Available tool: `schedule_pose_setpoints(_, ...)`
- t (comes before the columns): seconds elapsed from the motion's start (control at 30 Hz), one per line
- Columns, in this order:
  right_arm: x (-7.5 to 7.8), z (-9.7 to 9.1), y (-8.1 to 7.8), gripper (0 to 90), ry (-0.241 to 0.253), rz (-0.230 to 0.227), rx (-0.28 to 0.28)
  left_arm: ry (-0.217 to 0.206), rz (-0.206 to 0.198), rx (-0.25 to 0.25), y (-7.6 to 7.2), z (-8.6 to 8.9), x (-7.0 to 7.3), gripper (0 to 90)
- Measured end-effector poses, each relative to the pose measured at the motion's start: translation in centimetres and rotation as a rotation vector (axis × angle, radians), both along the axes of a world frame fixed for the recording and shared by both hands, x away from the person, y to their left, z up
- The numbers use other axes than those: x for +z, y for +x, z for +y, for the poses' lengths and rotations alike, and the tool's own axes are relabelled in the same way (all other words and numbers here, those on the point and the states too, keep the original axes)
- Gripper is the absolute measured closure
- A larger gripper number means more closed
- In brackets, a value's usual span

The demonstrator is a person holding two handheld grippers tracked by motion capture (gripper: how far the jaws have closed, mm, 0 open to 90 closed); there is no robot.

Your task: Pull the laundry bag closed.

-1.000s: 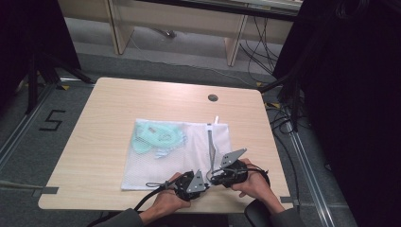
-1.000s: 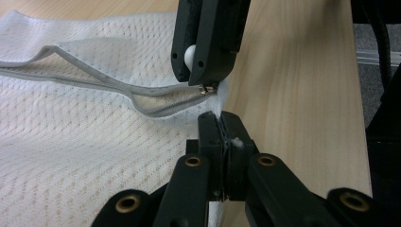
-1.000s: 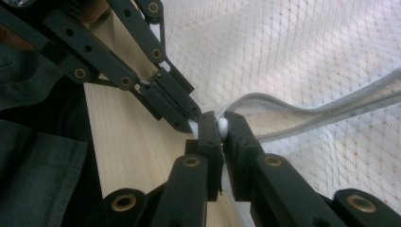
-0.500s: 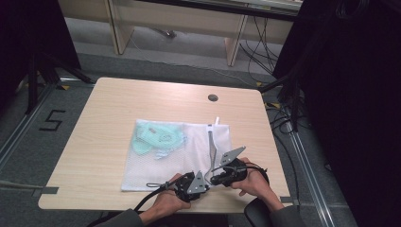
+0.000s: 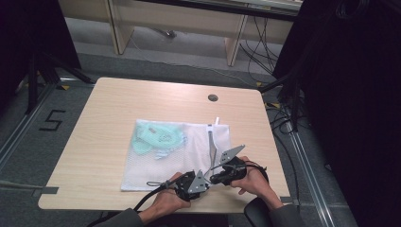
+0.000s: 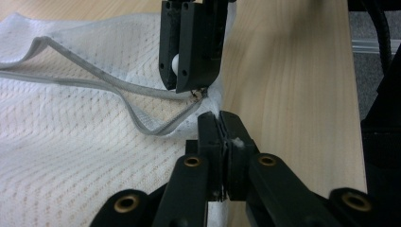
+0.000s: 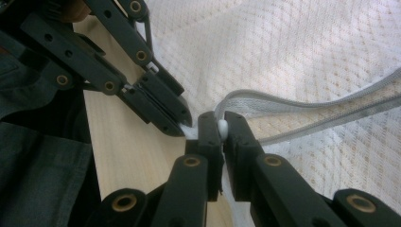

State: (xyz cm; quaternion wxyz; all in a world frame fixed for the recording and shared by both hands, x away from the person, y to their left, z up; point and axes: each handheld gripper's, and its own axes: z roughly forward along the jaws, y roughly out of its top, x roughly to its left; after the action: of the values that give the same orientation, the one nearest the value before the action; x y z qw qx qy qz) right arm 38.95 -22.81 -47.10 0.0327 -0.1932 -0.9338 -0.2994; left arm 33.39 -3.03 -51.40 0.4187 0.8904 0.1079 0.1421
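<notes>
From the high view, a white mesh laundry bag (image 5: 189, 156) lies flat on the light wooden tabletop (image 5: 118, 109), nearer the person's edge than the far one. Pale green items (image 5: 156, 139) show through the mesh at the bag's far-left part, and a grey zipper (image 5: 211, 144) runs along its right side. Both hands come in at the bottom – the left hand-held gripper (image 5: 201, 177) and the right hand-held gripper (image 5: 218, 168) meet at the bag's near right corner, almost touching each other. A round dark grommet (image 5: 213, 98) sits in the tabletop well beyond the bag.

In the left gripper view, the left hand-held gripper (image 6: 221, 124) has its jaws pressed together on a pinch of white mesh at the bag's corner, right at the edge where fabric gives way to bare wood. Just beyond it the right hand-held gripper (image 6: 189, 80) points down at the same corner, a small white bead visible between its jaws. The zipper's (image 6: 142, 120) two grey tracks spread apart to the left from that spot.

In the right gripper view, the right hand-held gripper (image 7: 221, 125) is clamped on the white zipper pull (image 7: 222, 127) – the jaws closed around it. The left hand-held gripper (image 7: 182, 125) reaches in from the upper left, nipping the mesh just beside it. The open zipper tracks (image 7: 307, 111) trail off to the right over the mesh.
</notes>
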Motion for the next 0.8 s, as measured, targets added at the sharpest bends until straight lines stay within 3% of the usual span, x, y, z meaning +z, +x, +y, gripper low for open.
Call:
schedule_pose_setpoints(0.03,-0.02,-0.02,0.0,86.3,0.008,-0.006,-0.002,-0.016,0.016,0.006,-0.05,-0.06,-0.1,85.8)
schedule_pose_setpoints(0.13,0.06,0.09,0.02,86.3,0.013,-0.002,0.004,-0.019,0.008,0.014,-0.06,-0.1,-0.19,84.4)
schedule_pose_setpoints(0.2,0.04,0.15,-0.06,86.3,0.008,0.006,-0.003,-0.014,-0.023,-0.002,0.01,-0.1,-0.13,83.6)
schedule_pose_setpoints(0.3,0.03,0.2,-0.1,86.3,0.008,0.003,-0.008,-0.004,-0.006,-0.001,-0.03,-0.14,-0.23,83.5)
schedule_pose_setpoints(0.5,0.02,0.3,-0.09,86.3,0.009,0.002,0.005,0.006,-0.028,-0.008,-0.17,-0.15,-0.28,87.6)
schedule_pose_setpoints(0.7,-0.11,0.38,-0.07,86.3,0.0,0.007,0.013,0.003,-0.009,-0.01,-0.3,-0.12,-0.37,88.3)
schedule_pose_setpoints(0.8,-0.18,0.41,-0.07,86.3,0.0,0.009,0.007,-0.017,0.033,-0.005,-0.09,-0.02,-0.31,88.4)
